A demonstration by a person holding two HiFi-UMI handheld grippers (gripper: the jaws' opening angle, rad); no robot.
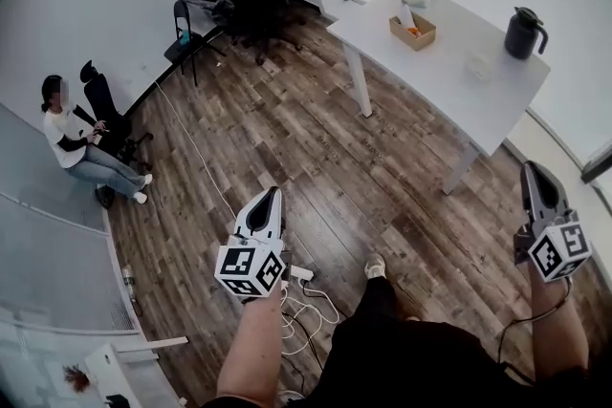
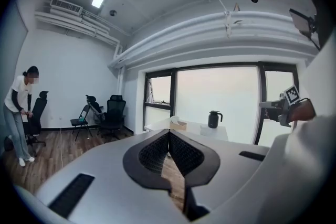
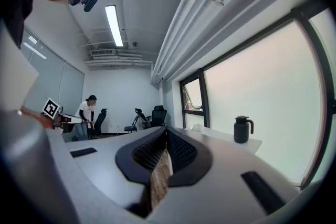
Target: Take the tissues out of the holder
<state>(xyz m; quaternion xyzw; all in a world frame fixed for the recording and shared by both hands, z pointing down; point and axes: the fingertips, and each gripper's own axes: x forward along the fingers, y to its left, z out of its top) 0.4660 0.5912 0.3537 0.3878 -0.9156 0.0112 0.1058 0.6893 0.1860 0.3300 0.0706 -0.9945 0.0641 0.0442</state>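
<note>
Far ahead across the floor point(image 1: 316, 158), on the white table point(image 1: 449, 81), sits the holder point(image 1: 412, 31), a small open box with a white tissue point(image 1: 406, 14) standing up out of it. It lies toward the table's far-left end, well apart from the dark jug point(image 1: 524, 33) at the other end.

Both grippers hang low by the person's legs, well short of the table. The left gripper point(image 1: 273, 194) has its jaws pressed together at the tips with nothing between them; in its own view only floor shows through the gap behind the tips, and the holder point(image 2: 178, 124) appears small and almost dead ahead, just above the jaw line. The right gripper point(image 1: 532, 169) is likewise clenched and empty.

From the left gripper the holder lies forward and to the right; from the right gripper, forward and to the left. The right one looks slightly nearer, though the left one points at the box more squarely. Neither can reach yet, so the task has not begun: the person must first walk up to the table. The holder's long axis is too small to tell.
</note>
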